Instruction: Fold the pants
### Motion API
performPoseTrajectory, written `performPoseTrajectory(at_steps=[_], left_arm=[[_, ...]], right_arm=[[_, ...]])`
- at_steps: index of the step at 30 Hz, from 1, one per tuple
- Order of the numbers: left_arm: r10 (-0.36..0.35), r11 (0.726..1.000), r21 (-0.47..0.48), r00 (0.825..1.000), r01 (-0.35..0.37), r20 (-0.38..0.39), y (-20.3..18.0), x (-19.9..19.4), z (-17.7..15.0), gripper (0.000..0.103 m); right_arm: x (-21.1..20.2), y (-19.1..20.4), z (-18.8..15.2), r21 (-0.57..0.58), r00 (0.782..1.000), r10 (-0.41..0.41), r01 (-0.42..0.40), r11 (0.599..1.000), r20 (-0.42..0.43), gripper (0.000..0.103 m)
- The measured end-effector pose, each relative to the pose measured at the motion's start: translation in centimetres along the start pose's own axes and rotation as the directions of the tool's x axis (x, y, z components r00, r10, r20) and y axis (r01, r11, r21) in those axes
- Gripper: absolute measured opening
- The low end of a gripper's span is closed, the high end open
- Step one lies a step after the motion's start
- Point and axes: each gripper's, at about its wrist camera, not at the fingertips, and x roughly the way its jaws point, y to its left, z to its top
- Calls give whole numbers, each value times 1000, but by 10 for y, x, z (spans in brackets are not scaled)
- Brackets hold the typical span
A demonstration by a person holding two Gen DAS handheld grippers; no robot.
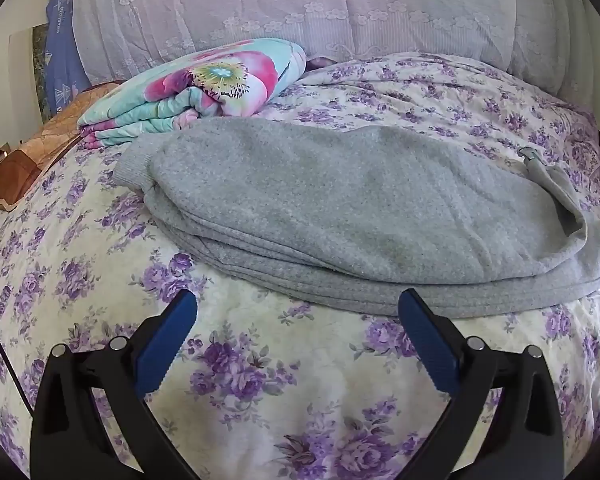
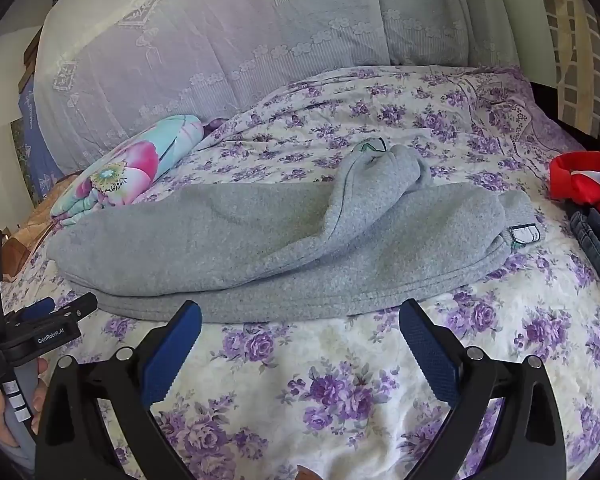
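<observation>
Gaping wide (nothing between them), both tongs — left [image 1: 298, 304], right [image 2: 300, 306] — just short of the pants' [image 1: 340, 208] near edge

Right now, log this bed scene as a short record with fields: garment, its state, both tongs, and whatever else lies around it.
garment: grey fleece pants, lying across the purple-flowered bedspread
state: folded lengthwise into layers, waist end bunched on top
left tongs: open, empty, just short of the near edge
right tongs: open, empty, just short of the near edge
behind: folded turquoise-and-pink floral quilt
right side: red cloth, blue denim garment
</observation>
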Motion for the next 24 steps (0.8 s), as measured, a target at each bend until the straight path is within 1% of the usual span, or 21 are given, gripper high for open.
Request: performPoseTrajectory(at_steps=[24], left_arm=[[1, 1000, 0, 1000, -1, 0, 0, 0, 0, 99]], right_arm=[[0, -2, 0, -1, 1000, 4, -4, 1000, 2, 99]])
